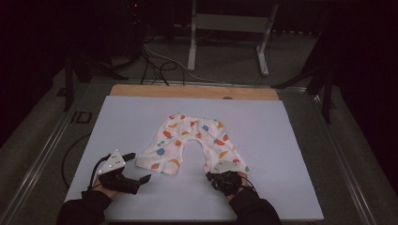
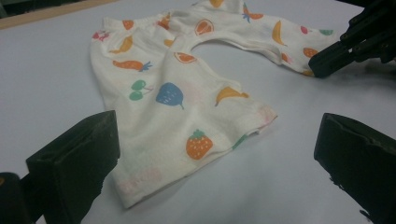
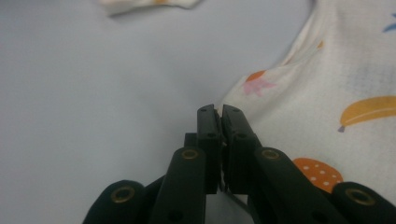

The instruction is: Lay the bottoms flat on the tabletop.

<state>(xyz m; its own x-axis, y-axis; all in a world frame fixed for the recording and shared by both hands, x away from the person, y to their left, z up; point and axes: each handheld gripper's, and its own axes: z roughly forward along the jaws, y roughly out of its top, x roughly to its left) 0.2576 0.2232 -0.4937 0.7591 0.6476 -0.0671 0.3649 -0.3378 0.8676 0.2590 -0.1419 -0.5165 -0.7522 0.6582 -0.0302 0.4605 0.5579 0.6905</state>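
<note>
Small cream pants (image 1: pixel 192 140) with a fruit print lie flat on the white board (image 1: pixel 281 187), waist away from me and legs toward me. My left gripper (image 1: pixel 139 167) rests open on the board just left of the left leg's hem. In the left gripper view its jaws stand wide apart on either side of that hem (image 2: pixel 187 140) without touching it. My right gripper (image 1: pixel 220 172) is at the right leg's hem. The right gripper view shows its jaws (image 3: pixel 219 109) pressed together at the corner of the cloth (image 3: pixel 336 84). The left gripper view has its tip (image 2: pixel 322 63) on that far hem.
The board lies on a wooden table whose far edge (image 1: pixel 141 90) shows beyond it. A white metal stand (image 1: pixel 230 23) and several cables (image 1: pixel 155 61) are on the dark floor behind. Bare board surrounds the pants on all sides.
</note>
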